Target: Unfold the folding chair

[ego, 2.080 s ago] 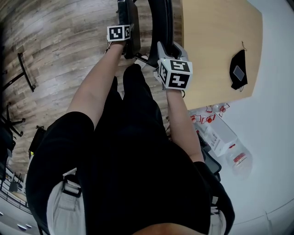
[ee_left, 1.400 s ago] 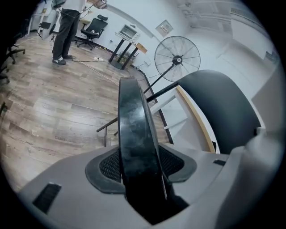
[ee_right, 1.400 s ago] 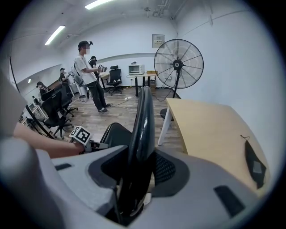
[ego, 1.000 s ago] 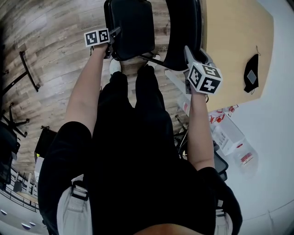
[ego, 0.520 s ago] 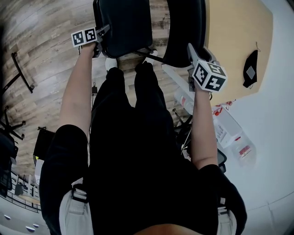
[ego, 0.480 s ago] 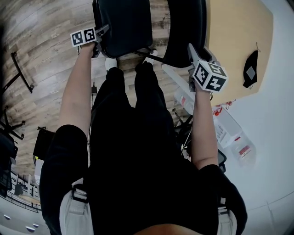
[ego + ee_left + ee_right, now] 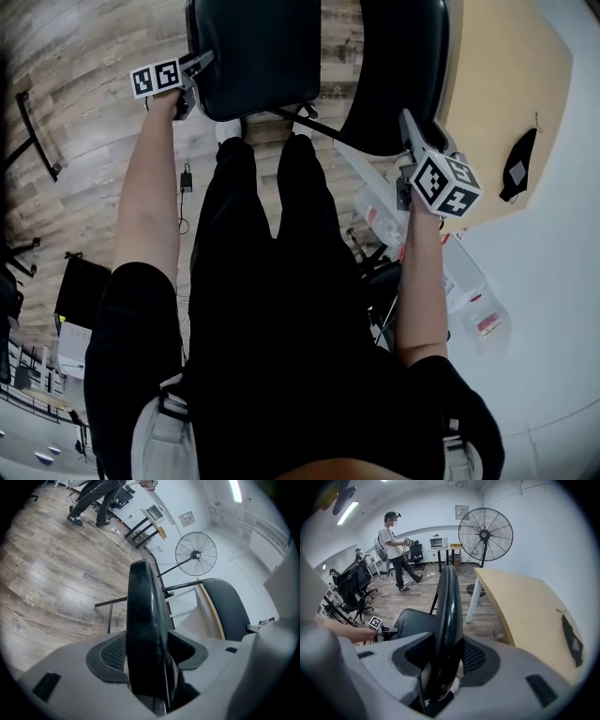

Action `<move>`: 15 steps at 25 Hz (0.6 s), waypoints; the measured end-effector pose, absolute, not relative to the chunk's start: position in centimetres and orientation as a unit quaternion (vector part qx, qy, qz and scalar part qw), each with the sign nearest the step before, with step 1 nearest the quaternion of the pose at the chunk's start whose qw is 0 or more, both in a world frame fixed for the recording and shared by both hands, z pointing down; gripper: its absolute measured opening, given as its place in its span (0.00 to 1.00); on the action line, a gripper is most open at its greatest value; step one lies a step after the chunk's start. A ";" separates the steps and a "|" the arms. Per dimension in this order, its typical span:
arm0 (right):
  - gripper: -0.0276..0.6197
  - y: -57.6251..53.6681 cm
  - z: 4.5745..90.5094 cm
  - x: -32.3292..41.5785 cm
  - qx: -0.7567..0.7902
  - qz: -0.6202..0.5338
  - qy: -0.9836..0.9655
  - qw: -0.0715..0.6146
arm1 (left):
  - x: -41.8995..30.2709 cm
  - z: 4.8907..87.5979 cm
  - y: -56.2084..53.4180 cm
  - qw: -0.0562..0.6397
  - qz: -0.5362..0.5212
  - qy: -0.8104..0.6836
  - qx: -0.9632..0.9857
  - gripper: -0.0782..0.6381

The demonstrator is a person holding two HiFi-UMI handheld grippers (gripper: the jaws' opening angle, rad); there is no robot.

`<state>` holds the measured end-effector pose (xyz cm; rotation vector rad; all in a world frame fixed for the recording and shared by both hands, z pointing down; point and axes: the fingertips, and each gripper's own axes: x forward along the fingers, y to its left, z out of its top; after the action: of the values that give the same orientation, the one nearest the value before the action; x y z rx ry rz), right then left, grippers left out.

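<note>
The folding chair stands on the wood-plank floor, right in front of the person's black-trousered legs. In the head view its two black panels are spread apart. The seat lies at the top centre, and the backrest stands to its right, close beside the bench. A thin dark frame bar runs between the two panels just above the person's feet.

The left claw is at the seat's left edge. In the left gripper view the padded edge fills the gap between the jaws, and both pads lie against it. The jaws have just been widening a little around that edge. The right claw is clamped on the rim of the backrest. In the right gripper view the thin black rim runs upright between the pads and is pinched from both sides. That view also shows the seat lower left of the backrest, with the left claw's marker cube at its near edge.

The bench has a light wooden top on white legs, and a small black pouch-like item lies on it. Clear plastic containers sit on the floor beside the person's right arm. Beyond the bench a large pedestal fan stands by the wall. Farther back a person in a white shirt walks across the room, and black office chairs stand on the left.
</note>
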<state>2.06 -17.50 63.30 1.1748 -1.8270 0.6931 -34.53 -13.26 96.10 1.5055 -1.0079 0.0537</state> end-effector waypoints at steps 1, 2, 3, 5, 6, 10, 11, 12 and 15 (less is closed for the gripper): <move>0.29 -17.5 63.6 1.8 0.468 0.277 -0.728 0.418 | -35.0 96.6 -13.1 0.618 0.020 -0.438 0.652 0.46; 0.29 -17.4 63.8 1.8 0.467 0.279 -0.728 0.417 | -35.4 97.1 -12.9 0.619 0.019 -0.439 0.651 0.46; 0.29 -17.2 64.1 2.0 0.468 0.282 -0.727 0.416 | -35.6 97.5 -12.7 0.619 0.018 -0.439 0.651 0.46; 0.29 -17.0 64.6 2.8 0.469 0.289 -0.725 0.414 | -35.8 98.3 -12.3 0.620 0.015 -0.438 0.651 0.46; 0.29 -17.0 64.9 3.3 0.469 0.293 -0.723 0.414 | -35.8 98.7 -12.2 0.621 0.013 -0.438 0.650 0.46; 0.29 -17.5 66.1 4.6 0.469 0.302 -0.720 0.413 | -36.2 100.3 -12.0 0.622 0.004 -0.439 0.648 0.46; 0.29 -17.5 66.4 4.9 0.469 0.304 -0.720 0.412 | -36.3 100.6 -12.0 0.623 0.002 -0.438 0.649 0.46; 0.29 -17.6 66.7 5.2 0.469 0.306 -0.719 0.412 | -36.3 100.9 -11.9 0.623 0.000 -0.437 0.649 0.46; 0.30 -17.8 67.7 6.2 0.468 0.312 -0.717 0.411 | -36.5 101.9 -11.6 0.627 -0.005 -0.435 0.646 0.46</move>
<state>6.17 -17.83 67.69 1.1773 -1.8053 0.7840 -36.52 -11.62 101.90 1.4819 -0.9966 -0.0109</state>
